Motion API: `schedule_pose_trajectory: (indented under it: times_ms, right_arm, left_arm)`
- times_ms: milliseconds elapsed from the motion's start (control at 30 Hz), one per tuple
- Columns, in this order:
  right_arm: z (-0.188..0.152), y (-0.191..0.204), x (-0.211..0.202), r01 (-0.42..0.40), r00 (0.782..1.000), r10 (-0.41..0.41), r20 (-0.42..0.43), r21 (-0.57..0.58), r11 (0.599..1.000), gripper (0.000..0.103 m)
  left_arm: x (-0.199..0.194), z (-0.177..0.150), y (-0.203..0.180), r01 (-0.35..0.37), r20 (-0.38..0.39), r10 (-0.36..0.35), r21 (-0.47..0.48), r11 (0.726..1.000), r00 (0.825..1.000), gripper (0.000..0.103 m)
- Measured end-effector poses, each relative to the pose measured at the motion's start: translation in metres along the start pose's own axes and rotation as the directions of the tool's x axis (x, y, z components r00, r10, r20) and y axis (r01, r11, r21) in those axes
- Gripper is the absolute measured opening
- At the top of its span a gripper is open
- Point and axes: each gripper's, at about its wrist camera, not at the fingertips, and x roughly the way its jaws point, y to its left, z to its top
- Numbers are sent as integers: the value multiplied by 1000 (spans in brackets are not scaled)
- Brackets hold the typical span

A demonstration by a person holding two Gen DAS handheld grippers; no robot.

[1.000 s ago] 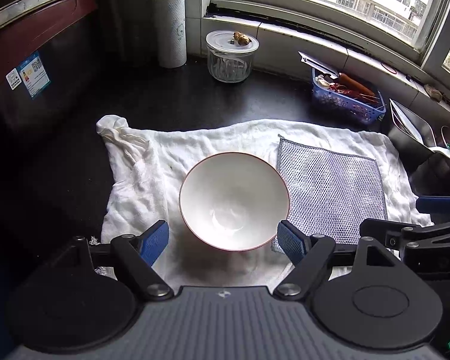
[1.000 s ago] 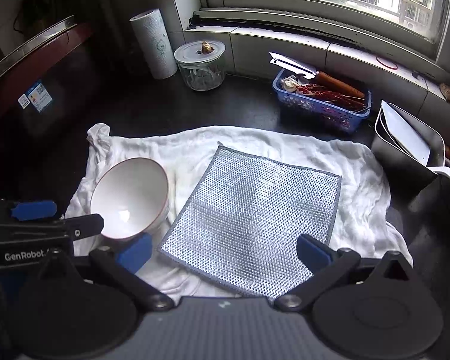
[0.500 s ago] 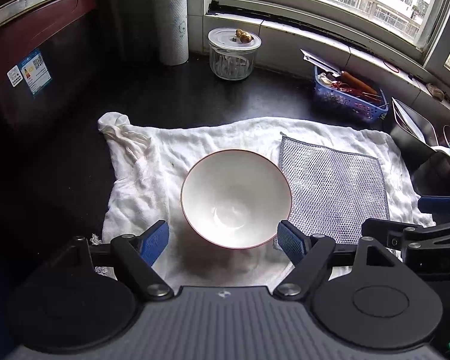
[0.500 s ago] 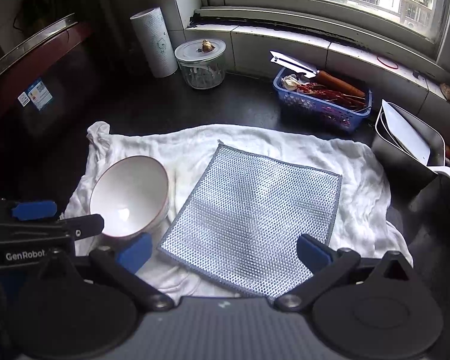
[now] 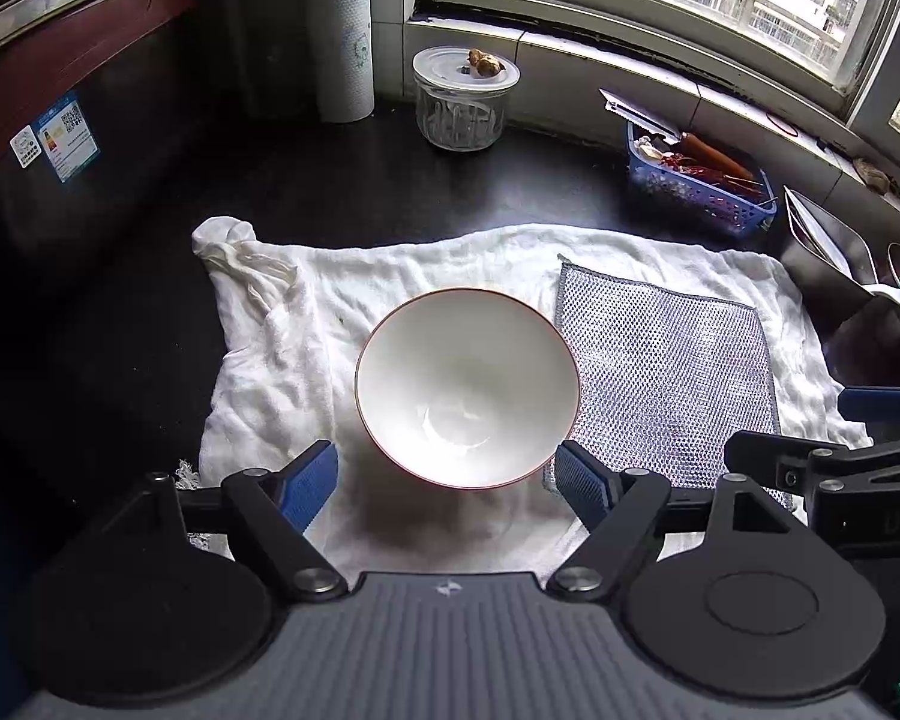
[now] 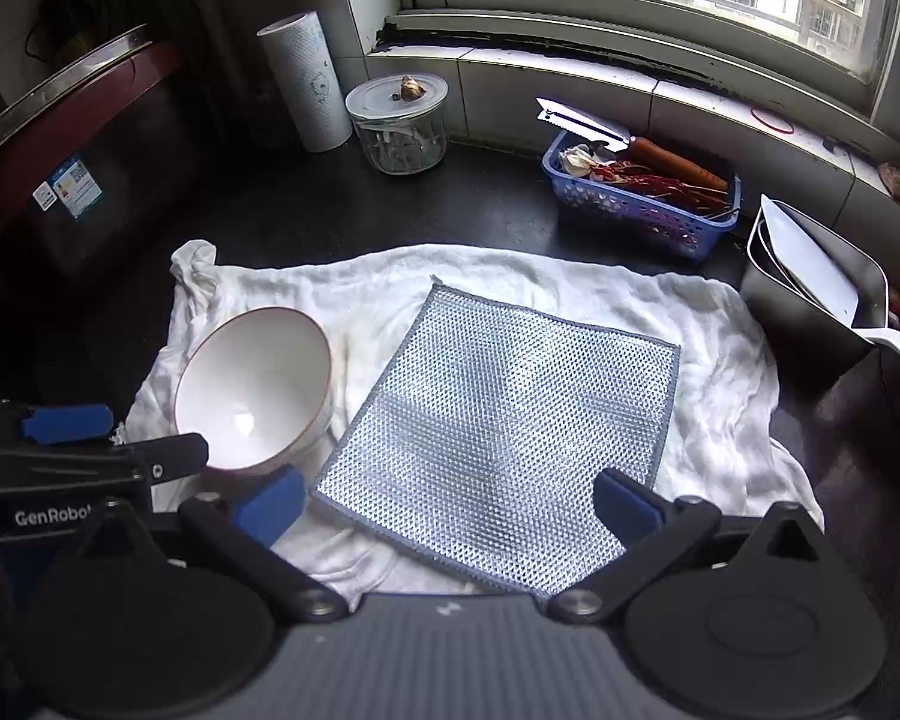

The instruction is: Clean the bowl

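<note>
A white bowl (image 5: pixel 467 387) with a thin red rim stands upright on a white towel (image 5: pixel 306 324); it also shows at the left of the right wrist view (image 6: pixel 255 387). A silver mesh dishcloth (image 6: pixel 498 420) lies flat on the towel to the bowl's right, also seen in the left wrist view (image 5: pixel 666 372). My left gripper (image 5: pixel 450 483) is open and empty, just in front of the bowl, one finger to each side of its near edge. My right gripper (image 6: pixel 450 501) is open and empty, over the dishcloth's near edge.
On the dark counter behind the towel stand a paper towel roll (image 5: pixel 339 42), a lidded glass jar (image 5: pixel 463 97) and a blue basket (image 5: pixel 696 186) with a knife and chillies. A metal container (image 6: pixel 816 282) stands at the right. A window ledge runs along the back.
The left gripper has moved back a little from the bowl, so the view has shifted slightly. The right gripper has barely moved. Both stay open.
</note>
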Motion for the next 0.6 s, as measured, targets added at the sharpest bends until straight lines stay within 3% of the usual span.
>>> schedule_pose_trajectory:
  times_ms: [600]
  right_arm:
    - [0,-3,1,-2,1000,2,-9,-3,1000,102]
  left_arm:
    - [1,-1,-6,0,-4,0,-4,1000,1000,79]
